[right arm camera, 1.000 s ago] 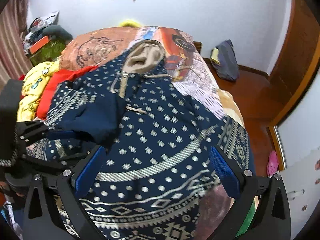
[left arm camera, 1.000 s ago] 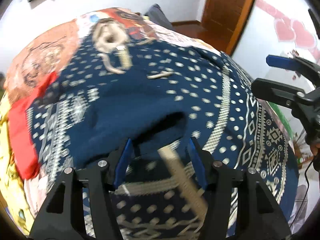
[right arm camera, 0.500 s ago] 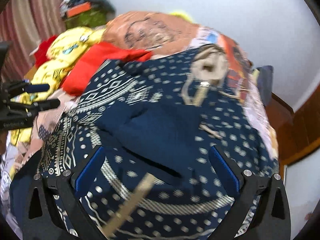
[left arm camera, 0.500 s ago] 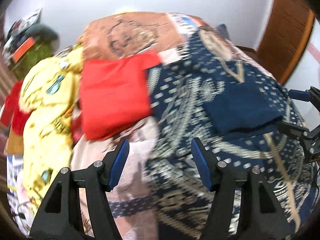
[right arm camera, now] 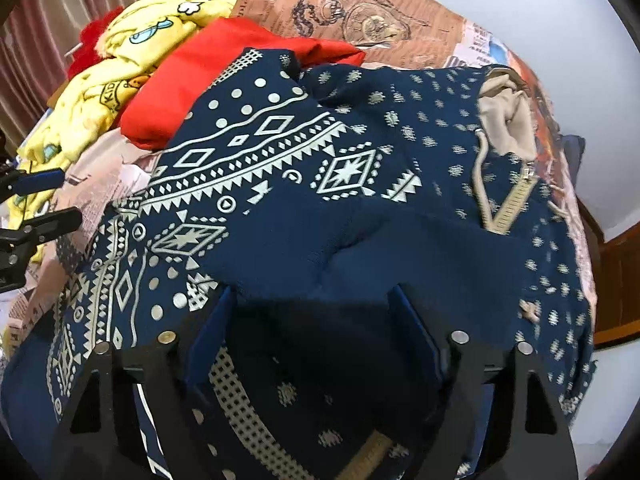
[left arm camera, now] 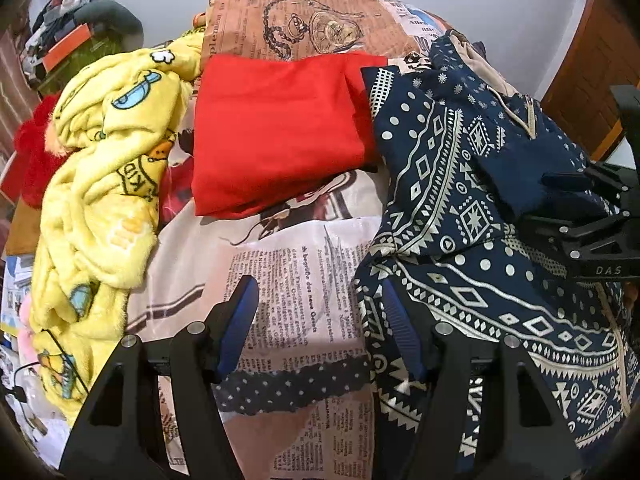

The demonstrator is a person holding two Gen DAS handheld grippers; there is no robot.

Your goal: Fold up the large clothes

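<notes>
A navy hoodie with a white pattern [right arm camera: 320,168] lies spread on the bed, its beige-lined hood [right arm camera: 508,120] at the far right and one sleeve folded across the chest. It also fills the right of the left wrist view [left arm camera: 460,184]. My left gripper [left arm camera: 320,304] is open and empty over the newspaper-print sheet, by the hoodie's left edge. My right gripper [right arm camera: 312,304] is open, its jaws standing on either side of the folded sleeve's plain navy edge. The right gripper shows in the left wrist view [left arm camera: 580,200].
A folded red garment [left arm camera: 280,132] lies left of the hoodie. A yellow cartoon fleece [left arm camera: 100,160] is heaped at the bed's left side. The newspaper-print bedsheet [left arm camera: 288,264] shows between them. Clutter [left arm camera: 76,36] sits at the far left; a wooden door [left arm camera: 592,64] stands at the right.
My left gripper has swung left off the folded sleeve to the hoodie's left edge over the sheet. My right gripper has moved in close over the folded sleeve and its jaws have narrowed.
</notes>
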